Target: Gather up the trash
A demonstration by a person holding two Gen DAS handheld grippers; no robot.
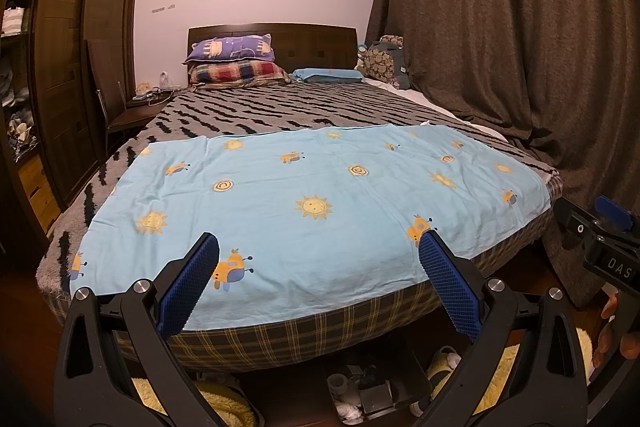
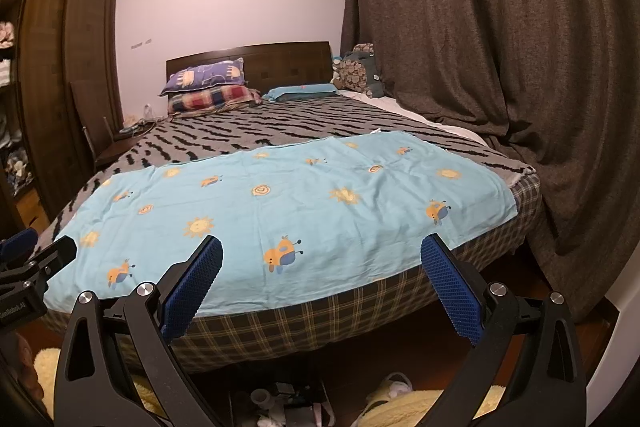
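Observation:
A light blue cloth (image 1: 304,203) (image 2: 280,211) printed with suns and small cartoon figures lies flat across the foot of a bed. On the floor below the bed's foot sits a small dark tray of trash (image 1: 364,387) (image 2: 280,403) with white crumpled bits and a roll of tape. My left gripper (image 1: 320,247) hangs open above the cloth's near edge, nothing between its blue pads. My right gripper (image 2: 322,249) is open too, level with the bed's foot. In the left wrist view the right gripper's body (image 1: 604,239) shows at the right edge.
The bed has a grey and black zigzag blanket (image 1: 280,107), stacked pillows (image 1: 236,61) and a dark headboard. Brown curtains (image 1: 520,47) hang at the right, and a wooden wardrobe (image 1: 60,87) stands at the left. Fluffy yellow slippers (image 1: 224,403) lie on the dark wooden floor.

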